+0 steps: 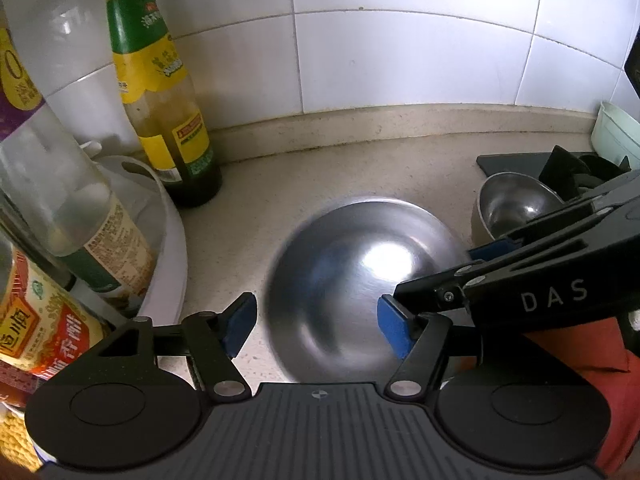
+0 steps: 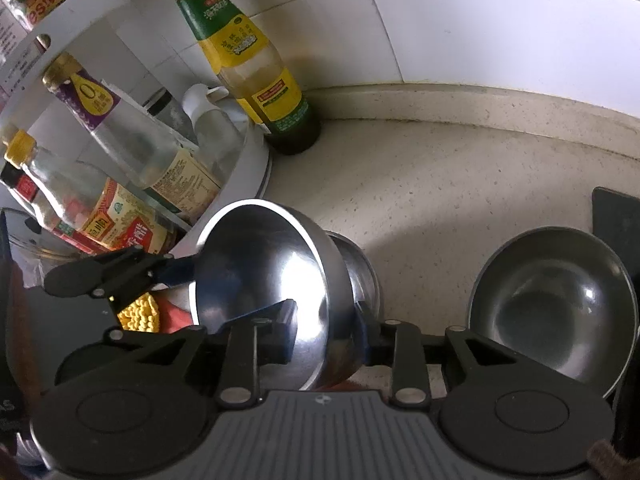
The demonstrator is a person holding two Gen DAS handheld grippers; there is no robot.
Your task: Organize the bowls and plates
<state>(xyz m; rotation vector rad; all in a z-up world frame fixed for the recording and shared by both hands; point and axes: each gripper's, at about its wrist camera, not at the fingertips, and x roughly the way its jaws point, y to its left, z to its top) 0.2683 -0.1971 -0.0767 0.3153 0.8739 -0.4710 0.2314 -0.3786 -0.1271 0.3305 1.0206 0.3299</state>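
**Right gripper clamped on steel bowl; left gripper spread beside it**

Right gripper (image 2: 320, 328): its two fingers are closed on the wall of a steel bowl (image 2: 268, 292), one finger (image 2: 280, 332) inside the bowl and the other against its outer side. The bowl is held tilted, with its opening turned to the left. In the left wrist view the same bowl (image 1: 360, 288) fills the centre and appears blurred; the right gripper (image 1: 436, 280) enters from the right and meets the bowl's right edge.

Left gripper (image 1: 316, 328): jaws spread wide, holding nothing. Its blue pads (image 1: 240, 328) sit on either side of the near part of the bowl. Contact between pads and bowl cannot be determined. In the right wrist view one finger of the left gripper (image 2: 132, 272) reaches the bowl's left rim.

A second steel bowl (image 2: 556, 304) stands to the right of the held bowl, well apart from it, on the counter (image 2: 440, 184). It is just in front of a black mat (image 2: 616, 216).

At far left, a sauce bottle (image 1: 160, 92) with a yellow-green label stands upright against the tiled wall (image 1: 400, 40). Beside it, a white rack (image 2: 244, 160) holds several more bottles. A pale green container (image 1: 616, 136) sits at the far right edge.
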